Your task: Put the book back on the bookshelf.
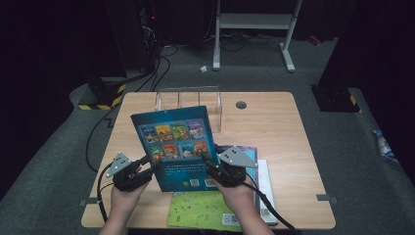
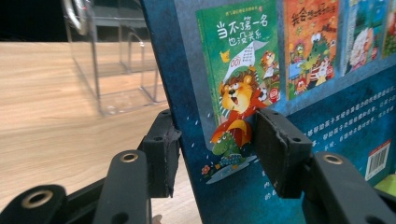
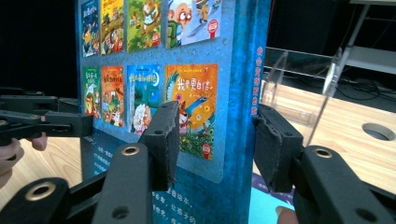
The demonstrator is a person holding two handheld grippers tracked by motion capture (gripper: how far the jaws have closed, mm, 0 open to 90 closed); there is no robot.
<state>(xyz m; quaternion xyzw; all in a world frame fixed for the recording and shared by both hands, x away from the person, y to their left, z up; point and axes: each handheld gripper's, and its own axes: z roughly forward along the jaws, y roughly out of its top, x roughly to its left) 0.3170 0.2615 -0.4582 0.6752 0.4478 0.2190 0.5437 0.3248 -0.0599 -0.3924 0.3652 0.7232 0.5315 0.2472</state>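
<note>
A blue picture book is held tilted above the table, its back cover with small cover pictures facing me. My left gripper is shut on its lower left edge and my right gripper is shut on its lower right edge. In the left gripper view, the gripper pinches the book, one pad on the printed cover and one behind it. From the right gripper view, that gripper clamps the book near the spine, and the left gripper holds the far edge.
A clear acrylic book stand stands at the back of the table, just beyond the book. Under my right hand lie a green book, a purple-and-teal one and a white one. A cable hole is at the back right.
</note>
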